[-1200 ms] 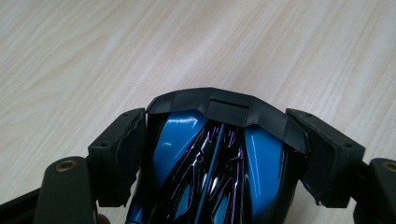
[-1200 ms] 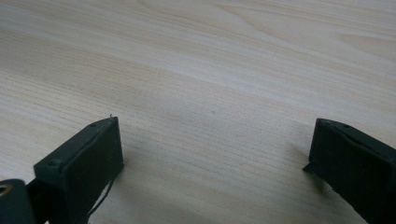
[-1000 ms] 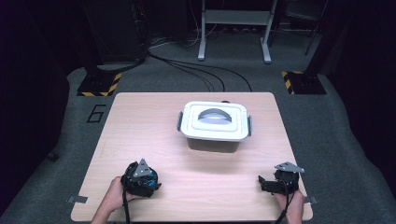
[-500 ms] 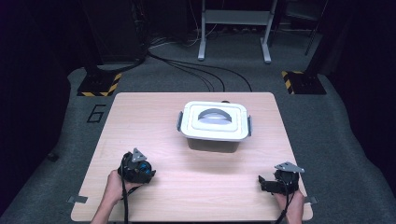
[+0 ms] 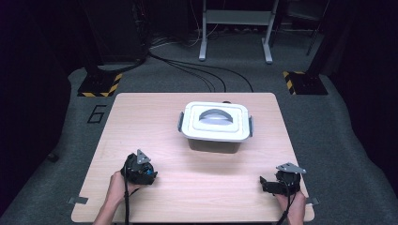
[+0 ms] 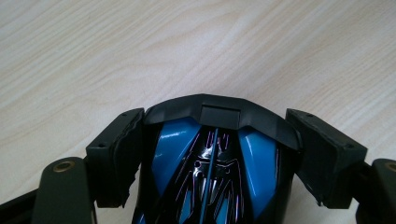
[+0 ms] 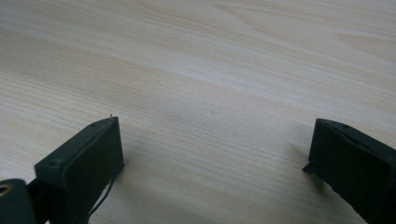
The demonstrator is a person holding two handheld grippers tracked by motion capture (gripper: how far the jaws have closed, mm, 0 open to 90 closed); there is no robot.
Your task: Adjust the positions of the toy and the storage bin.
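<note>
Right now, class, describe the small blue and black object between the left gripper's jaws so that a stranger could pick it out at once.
Start at the wooden table and go to its near left corner, well short of the white lidded box. There the left gripper has its two black jaws around the toy car. Its glossy blue panels with thin pink lines set it apart from the matt black jaws.

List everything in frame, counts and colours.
table: 1, light wood, centre
lidded box: 1, white with grey handle, table's far middle
toy: 1, blue and black, likely a car, between the left jaws
striped stand bases: 2, yellow-black, floor beyond the table
cables: several, black, floor
left gripper: 1, black, near left; pads on the toy, jaws just been opening slightly
right gripper: 1, black, near right, open, nothing between the jaws
hands: 2, bottom edge
</note>
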